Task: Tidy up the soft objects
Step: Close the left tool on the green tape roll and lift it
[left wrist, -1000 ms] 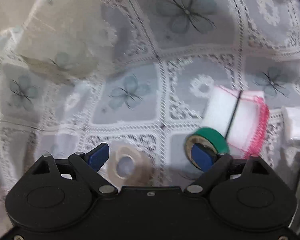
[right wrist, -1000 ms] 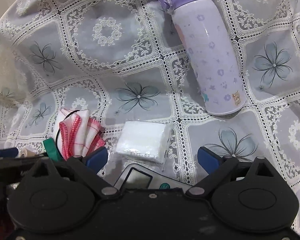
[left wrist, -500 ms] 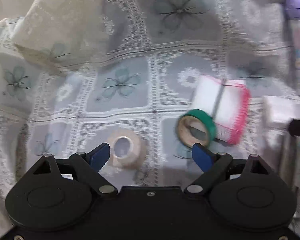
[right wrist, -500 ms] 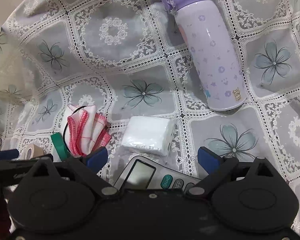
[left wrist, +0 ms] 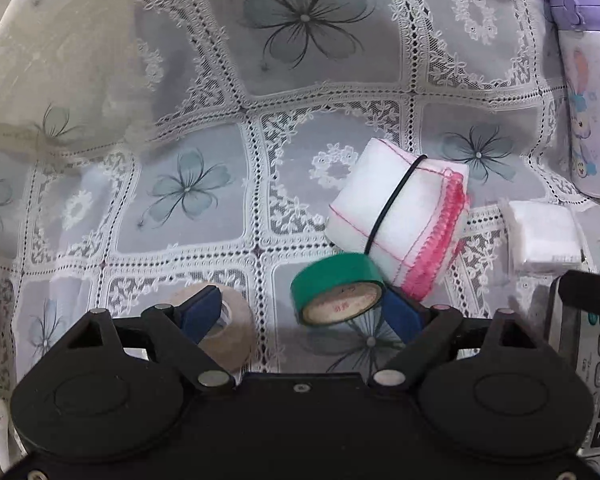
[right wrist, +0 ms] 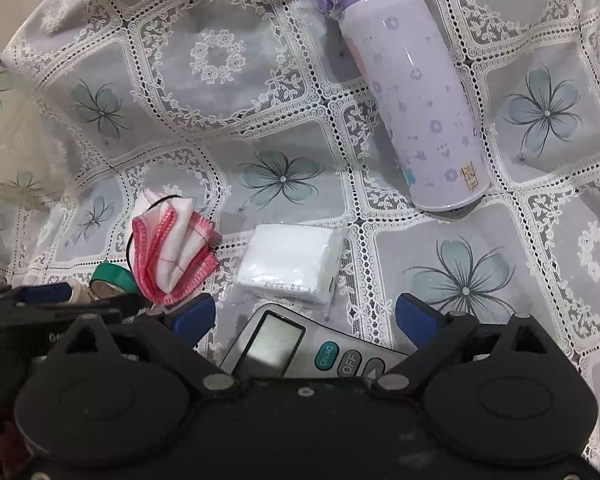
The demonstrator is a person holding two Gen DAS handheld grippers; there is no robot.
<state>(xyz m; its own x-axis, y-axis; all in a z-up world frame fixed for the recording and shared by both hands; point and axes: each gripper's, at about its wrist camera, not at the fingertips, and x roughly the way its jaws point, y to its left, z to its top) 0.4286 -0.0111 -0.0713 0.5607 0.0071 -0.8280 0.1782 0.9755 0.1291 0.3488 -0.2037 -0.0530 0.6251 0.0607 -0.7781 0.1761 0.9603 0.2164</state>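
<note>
Seemingly tilted green tape roll (left wrist: pixel 337 290), axis jawward.

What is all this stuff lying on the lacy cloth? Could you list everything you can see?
green tape roll: one, green with a pale core, between the left hand-held gripper's fingers, against the right one
beige tape roll: one, tan, partly behind the left finger
folded cloth bundle: one, white with pink stitched edges, black band around it, just beyond the green roll
white packet: one, white in clear wrap, beside the bundle
bottle: one, lilac with purple cap, lying on its side
calculator: one, grey with a screen, under the right hand-held gripper
tablecloth: one, grey with white lace and flowers
left hand-held gripper: black, blue pads, jaws have just been closing
right hand-held gripper: black, blue pads, open
</note>
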